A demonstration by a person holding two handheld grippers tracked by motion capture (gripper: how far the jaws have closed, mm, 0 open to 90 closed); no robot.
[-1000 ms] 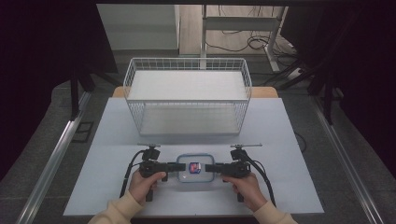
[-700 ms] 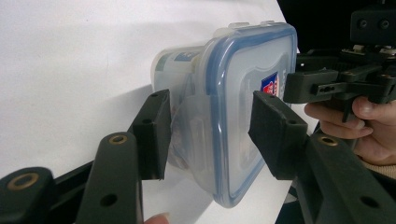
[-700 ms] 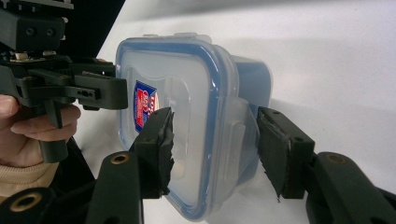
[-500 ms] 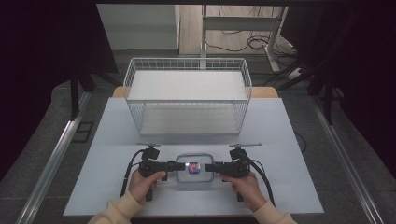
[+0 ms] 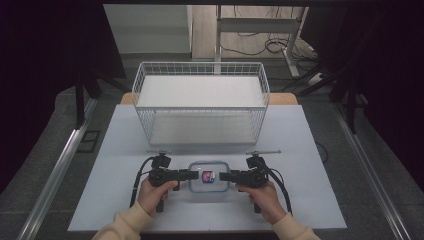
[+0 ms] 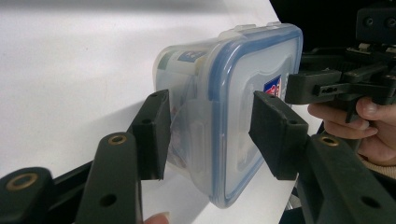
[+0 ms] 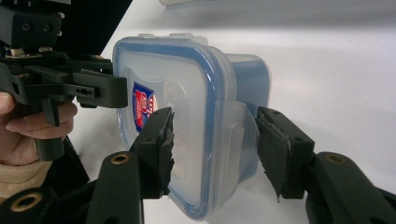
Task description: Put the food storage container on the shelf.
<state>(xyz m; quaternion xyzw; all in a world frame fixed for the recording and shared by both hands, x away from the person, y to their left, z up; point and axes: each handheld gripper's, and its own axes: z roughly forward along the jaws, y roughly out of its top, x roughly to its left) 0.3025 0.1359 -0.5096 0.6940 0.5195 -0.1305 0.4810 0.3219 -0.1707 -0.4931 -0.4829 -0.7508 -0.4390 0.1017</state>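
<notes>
1. The left gripper (image 5: pixel 192 175) lies level just above the white tabletop (image 5: pixel 115 165), held in the person's left hand (image 5: pixel 154 192), with its jaws pointing toward the right gripper.
2. Between the two grippers sits a clear rectangular plastic food container with a blue-rimmed snap lid (image 5: pixel 209 176), resting on the tabletop with its lid facing up.
3. In the left gripper view the left gripper (image 6: pixel 210 133) has one jaw over the lid and the other down at the container's (image 6: pixel 219 116) base; they are clamped on its near end, pinching it from top to bottom across the lid's side flap.
4. The right gripper (image 5: pixel 225 176), held in the person's right hand (image 5: pixel 265 197), comes at the container from the opposite end, its jaws pointing back toward the left gripper.
5. In the right gripper view the right gripper (image 7: pixel 212 142) straddles the container's (image 7: pixel 187 116) other short end: one jaw lies against the lid close to its red and blue label (image 7: pixel 144 106), the other stands beside the base just past the lid's locking flap. A sliver of gap may remain at that second jaw; whether the pair presses firmly cannot be told.
6. Each gripper view also catches the other gripper farther off at the container's far end, with fingers curled round its handle.
7. Beyond both grippers' tips, farther along the table from the person, stands a white wire mesh basket (image 5: pixel 200 67), well apart from the container.
</notes>
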